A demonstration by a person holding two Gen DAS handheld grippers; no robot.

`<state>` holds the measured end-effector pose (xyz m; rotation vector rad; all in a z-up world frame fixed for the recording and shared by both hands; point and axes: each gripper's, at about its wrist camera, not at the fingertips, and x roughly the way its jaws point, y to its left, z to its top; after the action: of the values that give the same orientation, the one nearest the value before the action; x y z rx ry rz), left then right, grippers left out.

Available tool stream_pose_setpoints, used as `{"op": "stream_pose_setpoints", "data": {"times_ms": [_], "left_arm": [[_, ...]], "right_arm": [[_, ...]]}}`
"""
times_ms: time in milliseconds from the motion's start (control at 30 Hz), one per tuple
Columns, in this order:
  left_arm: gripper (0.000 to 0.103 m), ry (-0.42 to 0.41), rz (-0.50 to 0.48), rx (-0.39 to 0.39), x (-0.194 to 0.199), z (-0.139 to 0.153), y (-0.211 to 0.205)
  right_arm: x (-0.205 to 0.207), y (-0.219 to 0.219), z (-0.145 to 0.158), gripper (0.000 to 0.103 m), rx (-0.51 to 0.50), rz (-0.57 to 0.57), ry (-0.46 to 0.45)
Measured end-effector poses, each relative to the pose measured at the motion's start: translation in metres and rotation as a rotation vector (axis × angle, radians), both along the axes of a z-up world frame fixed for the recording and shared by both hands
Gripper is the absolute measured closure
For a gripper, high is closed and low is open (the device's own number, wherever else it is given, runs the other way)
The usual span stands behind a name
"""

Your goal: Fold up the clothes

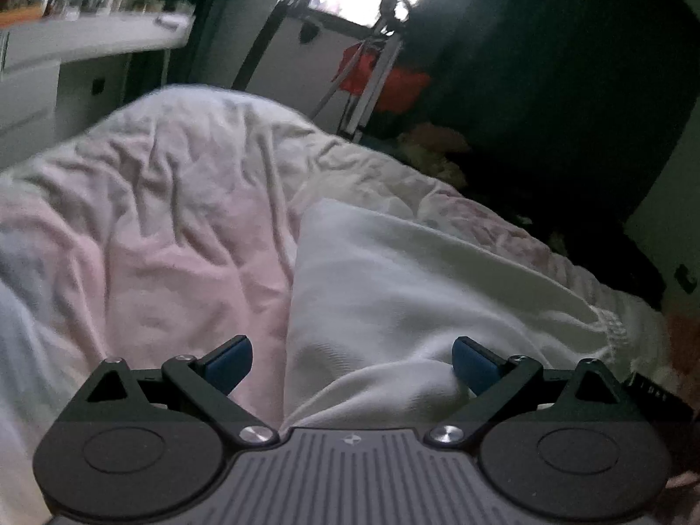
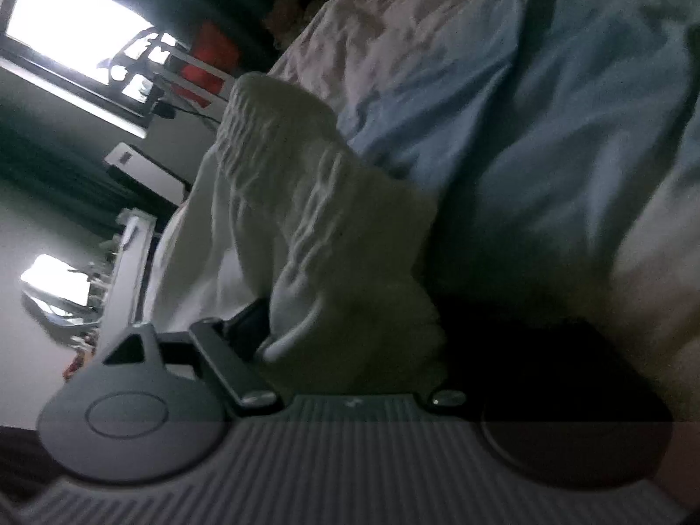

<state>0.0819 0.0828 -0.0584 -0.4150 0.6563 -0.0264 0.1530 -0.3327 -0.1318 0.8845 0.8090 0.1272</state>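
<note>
A white garment (image 1: 393, 288) lies on a rumpled pink-and-white bedspread (image 1: 153, 201). My left gripper (image 1: 352, 363) is open just above it; its blue fingertips (image 1: 229, 363) stand wide apart, and a fold of the white cloth lies between them, untouched by the left pad. In the right wrist view, tilted on its side, my right gripper (image 2: 350, 332) has the white garment (image 2: 306, 227) bunched between its fingers, the ribbed edge standing up in front. The right finger is hidden in shadow, so I cannot tell how the jaws stand.
A white desk (image 1: 87, 43) with clutter stands at the far left. A tripod stand (image 1: 376, 70) and something red (image 1: 393, 83) are beyond the bed, under a bright window. A blue sheet (image 2: 547, 109) covers the bed in the right wrist view.
</note>
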Motion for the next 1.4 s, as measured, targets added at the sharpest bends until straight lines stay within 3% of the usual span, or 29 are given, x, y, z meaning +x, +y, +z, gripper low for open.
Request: {"op": "stream_pose_setpoints", "data": {"times_ms": [100, 300, 433, 533, 633, 733, 867, 1000, 1167, 1333, 1400], "left_arm": [[0.004, 0.035, 0.011, -0.057, 0.005, -0.006, 0.010], [0.004, 0.079, 0.017, -0.176, 0.009, -0.016, 0.023], [0.004, 0.113, 0.015, -0.227, 0.012, -0.026, 0.026], [0.005, 0.139, 0.007, -0.281, 0.015, -0.034, 0.028], [0.007, 0.146, 0.000, -0.308, 0.016, -0.040, 0.028], [0.012, 0.154, 0.001, -0.334, 0.016, -0.044, 0.028], [0.014, 0.150, 0.013, -0.331, 0.016, -0.044, 0.027], [0.023, 0.146, 0.020, -0.322, 0.016, -0.043, 0.027], [0.033, 0.136, 0.008, -0.333, 0.015, -0.035, 0.032], [0.057, 0.094, 0.005, -0.377, 0.017, -0.016, 0.035], [0.061, 0.070, 0.006, -0.393, 0.020, -0.005, 0.034]], "right_arm": [[-0.011, 0.012, 0.016, 0.015, -0.040, 0.035, -0.087], [-0.029, 0.017, 0.047, 0.017, 0.006, 0.105, -0.280], [-0.017, 0.016, 0.035, 0.017, -0.037, 0.098, -0.189], [-0.009, 0.018, 0.015, 0.018, -0.072, 0.073, -0.070], [-0.009, 0.022, 0.010, 0.018, -0.099, 0.071, -0.043], [-0.013, 0.024, 0.016, 0.029, -0.128, 0.074, -0.053], [-0.020, 0.029, 0.027, 0.056, -0.156, 0.064, -0.075], [-0.024, 0.038, 0.049, 0.066, -0.173, 0.054, -0.149], [-0.031, 0.032, 0.067, 0.069, -0.087, 0.046, -0.233], [-0.027, 0.032, 0.085, 0.070, -0.051, 0.059, -0.292], [-0.022, 0.031, 0.092, 0.071, -0.027, 0.063, -0.313]]}}
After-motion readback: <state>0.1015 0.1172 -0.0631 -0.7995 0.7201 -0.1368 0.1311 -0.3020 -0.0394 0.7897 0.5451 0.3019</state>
